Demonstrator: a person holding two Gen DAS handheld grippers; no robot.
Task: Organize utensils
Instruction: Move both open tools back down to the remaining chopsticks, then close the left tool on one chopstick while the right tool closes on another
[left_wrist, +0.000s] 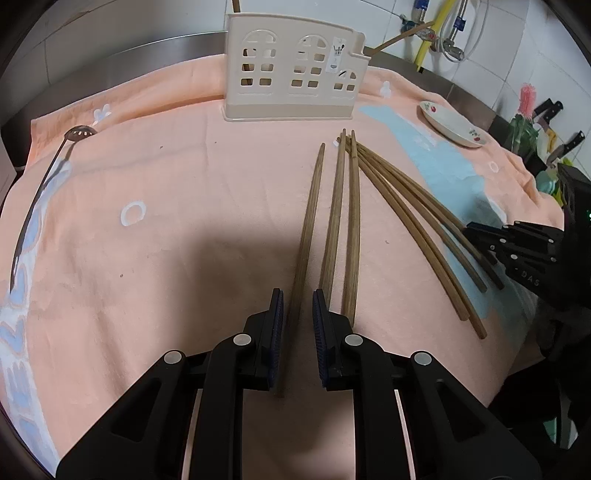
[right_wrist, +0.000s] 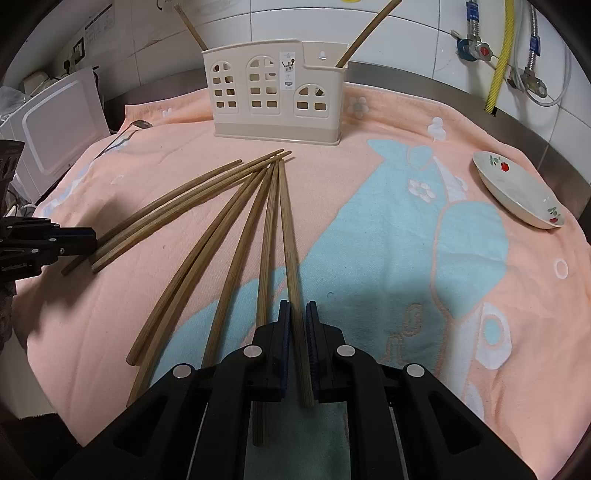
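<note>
Slotted spoon (left_wrist: 79, 131): one, far left on the towel (left_wrist: 147, 166), handle running toward the camera, well apart from both tools.
Left tool (left_wrist: 297, 295): pads narrowly apart, straddling the near end of the leftmost chopstick (left_wrist: 310, 218). A slit of towel shows beside one pad, so it is not judged clamped.
Leftmost chopstick: flat on the towel. Its long axis runs straight away from the left tool toward the holder, tip short of it.
Chopsticks on the towel (right_wrist: 221, 221): eight, fanned, far tips gathered just before the holder. Three lie on the left tool's side and five on the right tool's side.
Cutlery holder (left_wrist: 291, 74): one, cream plastic, upright at the far edge of the towel on the steel desk (left_wrist: 129, 59). It lies dead ahead of both tools.
Chopsticks already in the holder (right_wrist: 364, 33): two, one leaning from the left compartment and one from the right.
Right tool (right_wrist: 298, 306): pads together on the near end of the rightmost chopstick (right_wrist: 286, 221).
Rightmost chopstick: its axis points at the holder's middle, its tip among the gathered tips. The right tool is judged readier to carry.
Saucer (right_wrist: 517, 192): one, far right, well apart.
</note>
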